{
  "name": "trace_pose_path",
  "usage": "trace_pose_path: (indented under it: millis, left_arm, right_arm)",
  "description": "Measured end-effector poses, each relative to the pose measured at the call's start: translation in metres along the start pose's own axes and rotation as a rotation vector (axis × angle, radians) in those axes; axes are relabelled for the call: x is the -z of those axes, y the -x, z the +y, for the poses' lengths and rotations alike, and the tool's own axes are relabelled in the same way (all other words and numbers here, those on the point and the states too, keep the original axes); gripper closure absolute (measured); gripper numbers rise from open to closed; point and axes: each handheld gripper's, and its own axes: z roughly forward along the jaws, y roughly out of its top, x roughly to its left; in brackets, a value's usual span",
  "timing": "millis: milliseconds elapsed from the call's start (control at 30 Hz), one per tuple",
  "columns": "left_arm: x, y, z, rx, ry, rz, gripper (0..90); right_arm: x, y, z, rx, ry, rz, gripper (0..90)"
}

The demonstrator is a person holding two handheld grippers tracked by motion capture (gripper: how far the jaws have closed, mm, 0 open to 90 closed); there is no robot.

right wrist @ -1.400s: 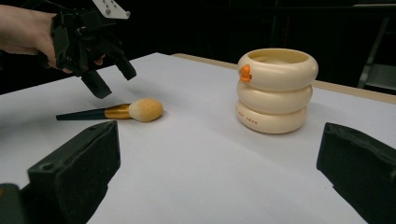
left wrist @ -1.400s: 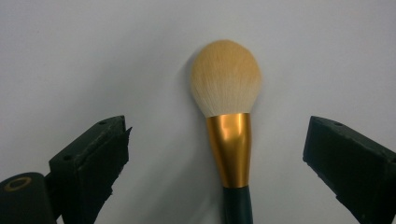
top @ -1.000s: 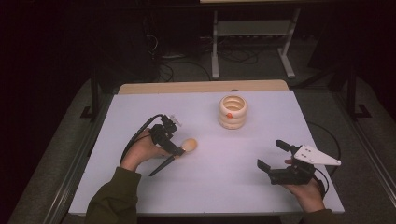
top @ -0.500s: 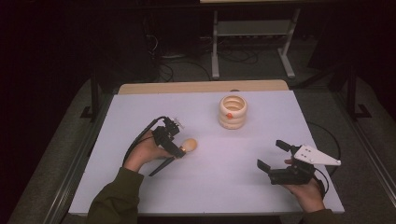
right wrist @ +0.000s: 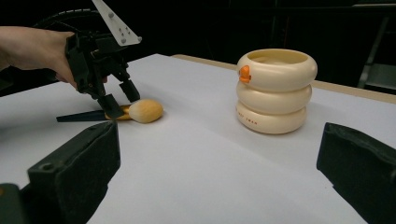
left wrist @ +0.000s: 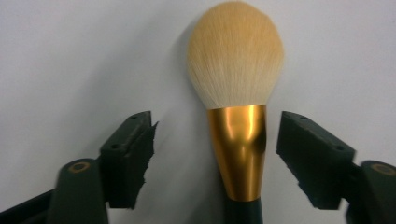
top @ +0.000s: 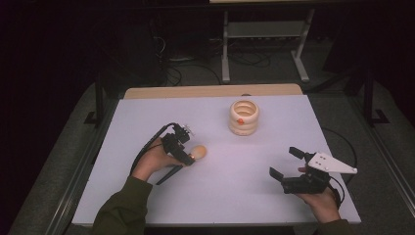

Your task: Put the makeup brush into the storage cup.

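A makeup brush (top: 198, 152) with a cream head, gold ferrule and dark handle lies flat on the white table (top: 147, 117), left of centre. My left gripper (top: 188, 155) hovers over it, open. In the left gripper view the jaws of the left gripper (left wrist: 215, 128) stand on either side of the gold ferrule of the brush (left wrist: 238, 149) without touching it. My right gripper (top: 285, 163) rests near the front right, open and empty. The right gripper view shows the brush (right wrist: 144, 110) under the left gripper (right wrist: 119, 100).
A cream holder (top: 244, 117) made of stacked rings, with a small orange mark, stands upright at the table's back centre; it also appears as the holder (right wrist: 275, 91) in the right gripper view. A wooden strip edges the far side. Cables trail from both grippers.
The left hand and its gripper have shifted only slightly over the brush. The brush, the holder and the right gripper stay where they were.
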Motion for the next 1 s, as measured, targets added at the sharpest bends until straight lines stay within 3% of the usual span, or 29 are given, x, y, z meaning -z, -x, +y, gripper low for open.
trace_pose_path:
  millis: [500, 1000]
  left_arm:
    - [-0.0014, 0.0001, 0.0012, 0.023, -0.009, -0.029, 43.3]
    - [-0.0038, 0.0027, 0.0031, -0.004, -0.044, -0.030, 50.5]
  right_arm:
    - [0.0002, 0.0005, -0.0001, -0.005, 0.001, 0.001, 0.0]
    - [0.0005, 0.0005, 0.0000, -0.008, 0.004, 0.002, 0.0]
